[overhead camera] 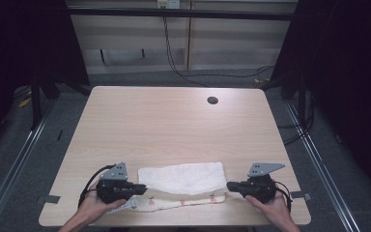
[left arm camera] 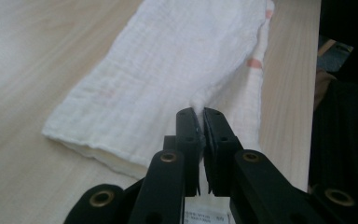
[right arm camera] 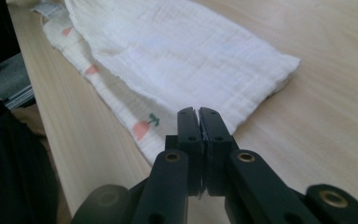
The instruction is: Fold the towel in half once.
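Looking down from the high view, I take the white folded muslin cloth with small red printed motifs [overhead camera: 182, 184] as my landmark; it lies near the front edge of the pale wood-grain tabletop [overhead camera: 174, 121], with its upper layer folded back so that a printed strip shows along the near side.

At the cloth's left end sits my left gripper [overhead camera: 140, 188], black with a grey three-cornered plate on top, held in the person's left hand [overhead camera: 94, 205]. In the left gripper view its jaws are together on a pinch of fabric at the fold [left arm camera: 200, 100], and a little white cloth shows between the pads, so I read it as clamped on the cloth. A small printed label pokes out under the jaws there.

At the cloth's right end sits my right gripper [overhead camera: 230, 185], of the same build, held in the person's right hand [overhead camera: 273, 205] and pointing inward at the cloth. In the right gripper view its jaws stand closed together over the corner of the printed layer [right arm camera: 140, 126]; whether they pinch any fabric I cannot tell.

Beyond the cloth, toward the far edge, a small dark round hole [overhead camera: 212, 100] marks the tabletop.
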`<state>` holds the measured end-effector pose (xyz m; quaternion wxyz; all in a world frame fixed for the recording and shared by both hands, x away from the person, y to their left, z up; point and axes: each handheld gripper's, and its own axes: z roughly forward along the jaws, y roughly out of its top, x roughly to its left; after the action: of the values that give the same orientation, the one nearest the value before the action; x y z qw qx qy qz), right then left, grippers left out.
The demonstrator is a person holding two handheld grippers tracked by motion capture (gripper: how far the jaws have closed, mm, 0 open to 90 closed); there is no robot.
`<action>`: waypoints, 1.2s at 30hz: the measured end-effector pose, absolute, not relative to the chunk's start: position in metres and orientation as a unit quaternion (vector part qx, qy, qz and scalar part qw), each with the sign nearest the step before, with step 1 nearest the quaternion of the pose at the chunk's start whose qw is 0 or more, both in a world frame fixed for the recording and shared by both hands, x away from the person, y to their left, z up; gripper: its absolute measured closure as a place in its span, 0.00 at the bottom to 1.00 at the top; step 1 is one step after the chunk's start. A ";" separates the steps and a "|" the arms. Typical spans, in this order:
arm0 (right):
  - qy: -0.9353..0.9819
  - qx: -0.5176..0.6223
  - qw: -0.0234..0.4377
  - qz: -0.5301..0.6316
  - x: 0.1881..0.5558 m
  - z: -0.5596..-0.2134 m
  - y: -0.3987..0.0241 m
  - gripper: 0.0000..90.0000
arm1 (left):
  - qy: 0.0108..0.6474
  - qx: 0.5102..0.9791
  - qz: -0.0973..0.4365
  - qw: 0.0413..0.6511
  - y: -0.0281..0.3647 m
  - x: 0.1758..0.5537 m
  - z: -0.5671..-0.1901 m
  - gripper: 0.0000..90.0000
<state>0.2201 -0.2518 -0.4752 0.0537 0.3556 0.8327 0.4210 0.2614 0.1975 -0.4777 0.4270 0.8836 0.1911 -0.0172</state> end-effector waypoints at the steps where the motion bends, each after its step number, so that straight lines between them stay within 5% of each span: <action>1: 0.833 0.356 0.054 0.421 0.220 -0.475 -0.252 0.98 | 0.191 0.884 -0.017 0.427 0.198 0.261 -0.478 0.95; 12: 0.848 0.342 0.035 0.402 0.212 -0.483 -0.248 0.96 | 0.184 0.893 -0.032 0.409 0.197 0.257 -0.486 0.92; 23: 0.837 0.348 0.044 0.420 0.209 -0.476 -0.245 0.76 | 0.185 0.884 -0.028 0.429 0.206 0.255 -0.477 0.85; 36: 0.820 0.351 0.056 0.448 0.211 -0.467 -0.247 0.66 | 0.225 0.884 -0.011 0.409 0.205 0.272 -0.486 0.75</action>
<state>0.2108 -0.2473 -0.4673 0.0558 0.3508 0.8204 0.4480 0.2721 0.2047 -0.4857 0.4091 0.8844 0.2246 -0.0107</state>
